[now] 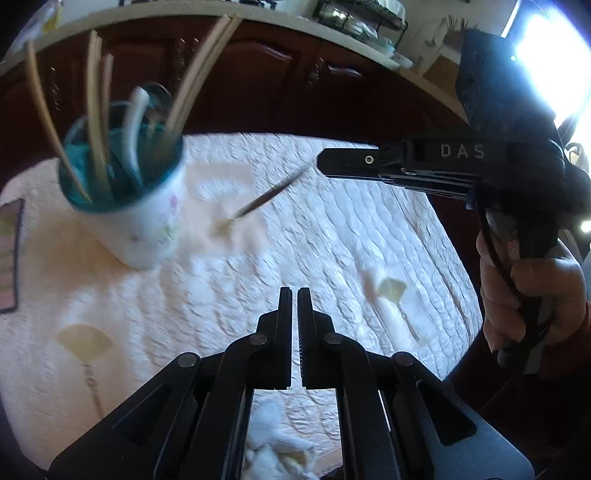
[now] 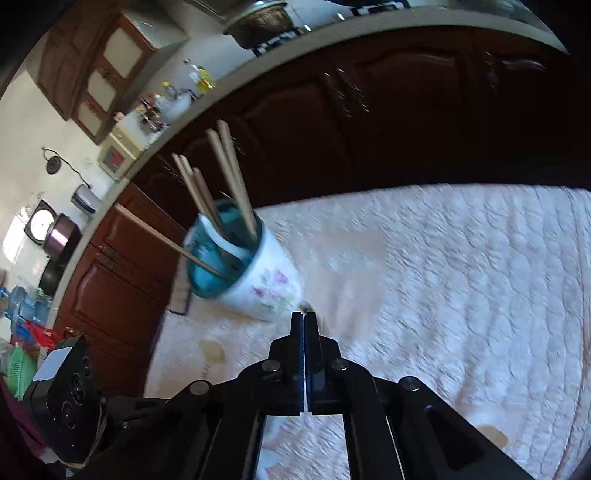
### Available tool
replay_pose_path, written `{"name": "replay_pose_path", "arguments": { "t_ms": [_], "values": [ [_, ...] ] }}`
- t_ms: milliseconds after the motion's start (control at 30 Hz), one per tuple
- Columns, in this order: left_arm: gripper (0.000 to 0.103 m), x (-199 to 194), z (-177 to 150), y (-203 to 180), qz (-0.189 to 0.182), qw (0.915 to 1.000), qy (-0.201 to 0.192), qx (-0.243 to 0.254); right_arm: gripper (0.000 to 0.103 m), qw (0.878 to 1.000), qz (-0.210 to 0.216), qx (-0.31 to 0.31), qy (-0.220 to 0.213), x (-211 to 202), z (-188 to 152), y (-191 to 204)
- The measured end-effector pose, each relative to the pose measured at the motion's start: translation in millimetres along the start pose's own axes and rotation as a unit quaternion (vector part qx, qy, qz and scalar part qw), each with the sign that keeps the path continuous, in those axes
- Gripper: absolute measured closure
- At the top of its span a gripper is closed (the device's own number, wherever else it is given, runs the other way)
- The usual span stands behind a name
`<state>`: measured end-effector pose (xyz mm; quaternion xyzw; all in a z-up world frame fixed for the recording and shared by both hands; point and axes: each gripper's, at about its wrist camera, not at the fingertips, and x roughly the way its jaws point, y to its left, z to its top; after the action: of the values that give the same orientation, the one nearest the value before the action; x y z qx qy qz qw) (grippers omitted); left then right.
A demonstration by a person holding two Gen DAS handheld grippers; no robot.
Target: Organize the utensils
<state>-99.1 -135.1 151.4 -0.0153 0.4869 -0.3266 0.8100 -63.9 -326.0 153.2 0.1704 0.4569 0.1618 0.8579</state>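
Observation:
A white flowered cup (image 1: 147,229) (image 2: 269,291) with a teal inside stands on the quilted tablecloth (image 1: 332,240). It holds several wooden chopsticks (image 1: 96,110) (image 2: 236,177) and white spoon handles (image 1: 133,110). Low in the left wrist view, my left gripper (image 1: 294,293) is shut with nothing seen between its fingers. My right gripper (image 1: 320,160) (image 2: 304,315) hovers to the right of the cup, shut on a thin dark stick-like utensil (image 1: 266,195). The stick slants down-left from the tips, blurred. In the right wrist view only the stick's end (image 2: 306,305) peeks out.
A hand (image 1: 524,295) grips the right tool's handle. Dark wooden cabinets (image 2: 369,110) and a countertop edge (image 1: 258,22) stand behind the table. A framed mat (image 1: 9,258) lies at the left edge. A crumpled white cloth (image 1: 277,443) lies under my left gripper.

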Motion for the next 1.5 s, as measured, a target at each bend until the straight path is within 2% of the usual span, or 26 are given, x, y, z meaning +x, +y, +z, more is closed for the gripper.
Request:
{"name": "replay_pose_path", "arguments": {
  "t_ms": [133,267,333,400,467,567,633,733,867,933,1000,1133,1267,1500],
  "values": [
    [0.101,-6.0,2.3,14.3,0.009,0.9998,-0.008,-0.017,0.103,1.0,-0.005,-0.019,0.0,7.5,6.9,15.5],
    [0.101,-3.0,3.7,18.3,0.013,0.9997,-0.005,-0.021,0.103,1.0,-0.003,-0.015,0.011,13.2,5.6,12.9],
    [0.101,3.8,4.2,18.3,0.021,0.9995,0.001,-0.022,0.103,0.999,0.001,0.007,0.034,21.0,2.5,1.2],
    [0.101,12.5,3.5,18.7,0.024,0.9992,0.008,-0.032,0.1,0.998,-0.017,0.016,0.06,30.5,-2.1,-12.9],
    [0.094,18.0,3.7,21.6,0.029,0.9988,0.011,-0.039,0.099,0.995,-0.046,0.017,0.089,43.4,-11.4,-26.5],
    [0.079,26.9,2.7,25.9,0.031,0.9979,0.018,-0.055,0.088,0.988,-0.1,-0.025,0.119,64.4,-25.0,-42.5],
    [0.075,31.3,3.5,29.6,0.035,0.997,0.023,-0.065,0.079,0.984,-0.112,-0.05,0.133,76.5,-29.4,-50.1],
    [0.072,34.0,5.1,33.4,0.038,0.9961,0.023,-0.077,0.073,0.976,-0.133,-0.101,0.142,92.7,-32.1,-55.3],
    [0.072,37.7,8.0,35.8,0.041,0.9954,0.026,-0.083,0.073,0.966,-0.152,-0.159,0.135,106.5,-29.8,-52.5],
    [0.072,41.2,9.6,36.7,0.044,0.9948,0.028,-0.088,0.074,0.965,-0.144,-0.172,0.136,114.3,-27.6,-53.4],
    [0.072,44.6,10.8,37.1,0.047,0.9943,0.029,-0.091,0.086,0.966,-0.134,-0.175,0.137,122.4,-27.3,-52.9],
    [0.07,51.7,10.3,38.5,0.05,0.9937,0.032,-0.095,0.097,0.968,-0.11,-0.177,0.138,121.9,-37.0,-53.3],
    [0.065,61.9,7.3,42.0,0.048,0.993,0.04,-0.1,0.097,0.971,-0.072,-0.177,0.144,95.5,-58.3,-55.1],
    [0.058,93.4,-1.7,46.7,0.034,0.9895,0.08,-0.116,0.097,0.966,-0.025,-0.179,0.186,58.9,-108.9,-71.0]
  ]
}}
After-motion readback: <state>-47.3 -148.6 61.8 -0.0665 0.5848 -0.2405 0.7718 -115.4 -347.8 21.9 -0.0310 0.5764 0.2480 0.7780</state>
